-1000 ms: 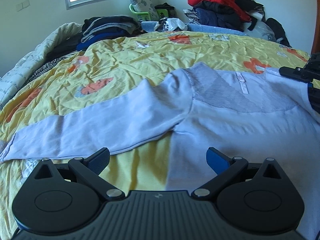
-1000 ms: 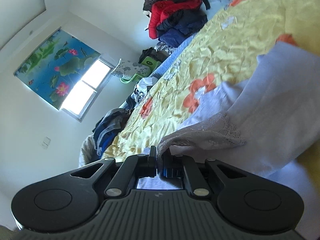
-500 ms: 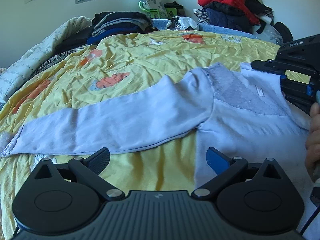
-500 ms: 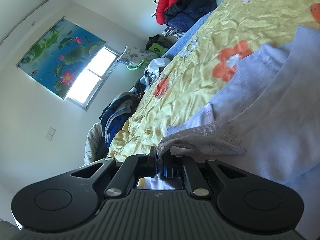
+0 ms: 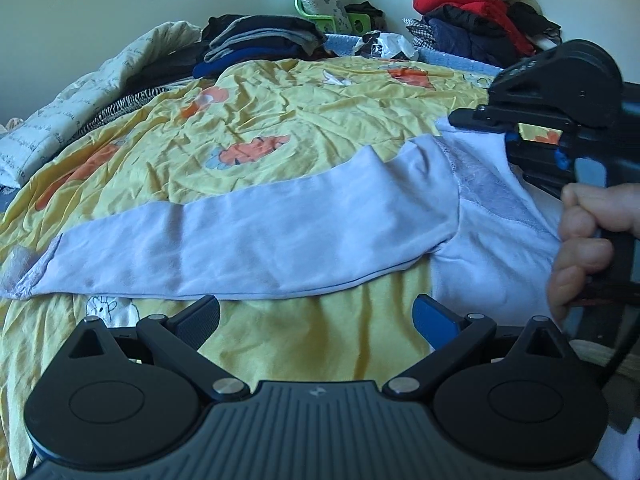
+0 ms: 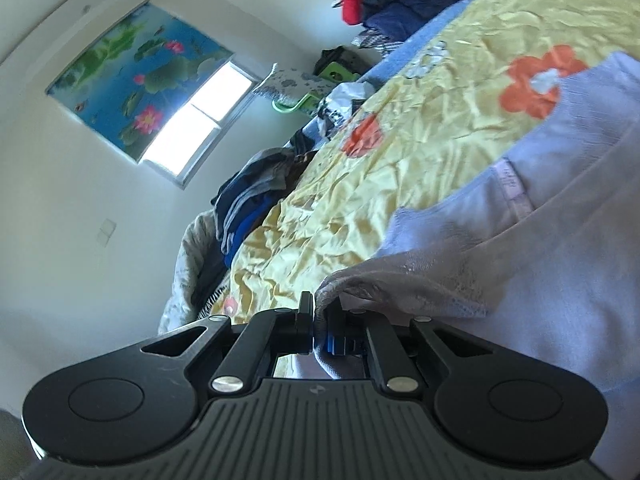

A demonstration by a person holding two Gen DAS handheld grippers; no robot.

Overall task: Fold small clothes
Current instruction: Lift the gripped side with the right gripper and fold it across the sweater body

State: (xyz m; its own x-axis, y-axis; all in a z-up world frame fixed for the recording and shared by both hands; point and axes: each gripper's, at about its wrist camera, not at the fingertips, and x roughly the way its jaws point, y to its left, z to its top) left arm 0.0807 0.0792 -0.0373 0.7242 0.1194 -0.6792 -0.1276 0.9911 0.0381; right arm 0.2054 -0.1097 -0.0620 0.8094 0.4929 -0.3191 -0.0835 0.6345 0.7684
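Note:
A pale lilac long-sleeved top [image 5: 280,236] with a lace yoke lies on the yellow flowered bedspread [image 5: 304,116], one sleeve stretched out to the left. My left gripper [image 5: 316,316] hovers open just short of the sleeve's lower hem, with nothing between its fingers. In the right wrist view my right gripper [image 6: 316,316] is shut on the lacy edge of the top [image 6: 500,264] and holds it lifted off the bed. In the left wrist view, that right gripper [image 5: 560,120] and the hand [image 5: 588,248] holding it reach over the top's right half.
Stacks of folded dark clothes [image 5: 260,44] and a red and navy heap [image 5: 476,16] line the bed's far side, with a green plastic chair [image 5: 328,16] behind. A quilted blanket [image 5: 92,96] lies along the left edge. A window [image 6: 200,120] and lotus blind are on the wall.
The right gripper has carried the held edge of the top leftward over the garment, coming much closer in the left wrist view. The left gripper has shifted left, toward the sleeve, staying open.

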